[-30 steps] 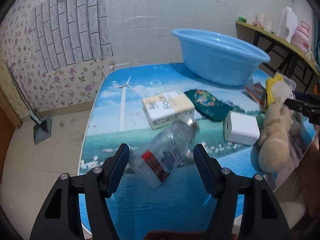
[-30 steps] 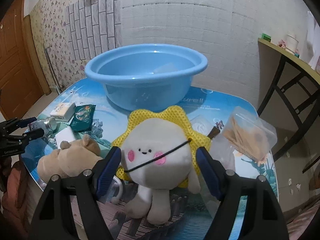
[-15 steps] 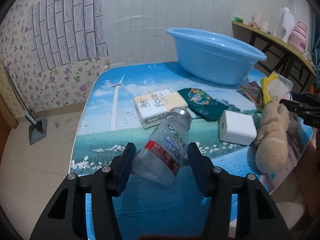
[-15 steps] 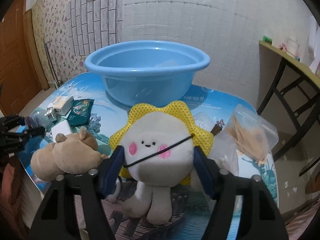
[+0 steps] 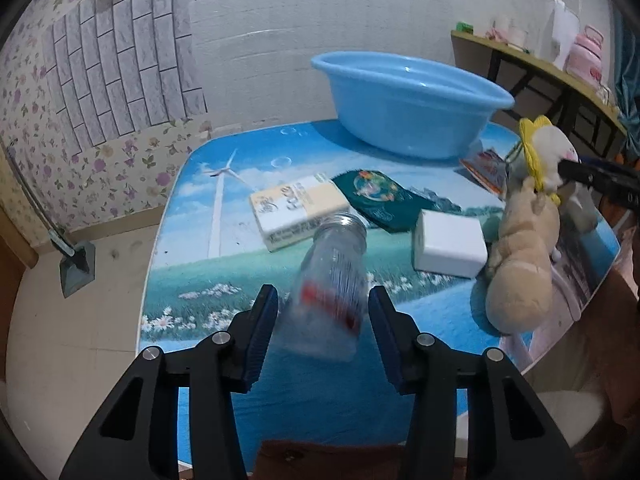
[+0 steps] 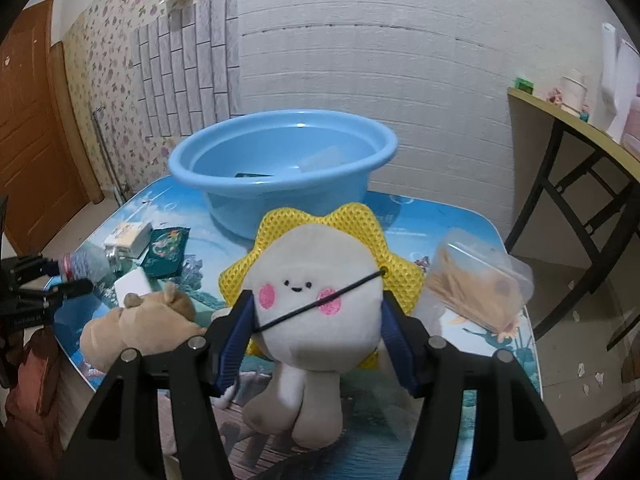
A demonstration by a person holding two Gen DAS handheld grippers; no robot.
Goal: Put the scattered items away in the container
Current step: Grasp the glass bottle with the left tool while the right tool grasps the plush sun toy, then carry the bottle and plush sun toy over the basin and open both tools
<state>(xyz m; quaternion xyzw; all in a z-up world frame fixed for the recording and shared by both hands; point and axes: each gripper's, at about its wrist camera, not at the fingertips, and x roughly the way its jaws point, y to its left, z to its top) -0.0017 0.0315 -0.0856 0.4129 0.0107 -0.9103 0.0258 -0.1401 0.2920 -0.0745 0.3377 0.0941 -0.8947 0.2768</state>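
The left gripper (image 5: 323, 320) is closing around the clear plastic bottle with a red label (image 5: 328, 280) at lower centre. The right gripper (image 6: 316, 334) is closing on the white round-faced plush toy with yellow mesh frill (image 6: 316, 296). Squeeze firmly, lift, then carry both to the light blue plastic basin (image 6: 280, 168) at upper centre on the counter (image 5: 192, 256).

1. The left gripper (image 5: 323, 322) has two matte black fingers of angular, cut-out plastic, each with triangular openings near its base.
2. Its inner pads (image 5: 262, 336) are dark blue with fine ribbing.
3. Silver round screw heads sit on each finger, two a side.
4. The right gripper (image 6: 316, 338) is built alike: black arms, blue ribbed pads (image 6: 394, 340), silver screws.
5. Seen from the right wrist, the left gripper's side shows small white lettering, too small to read.
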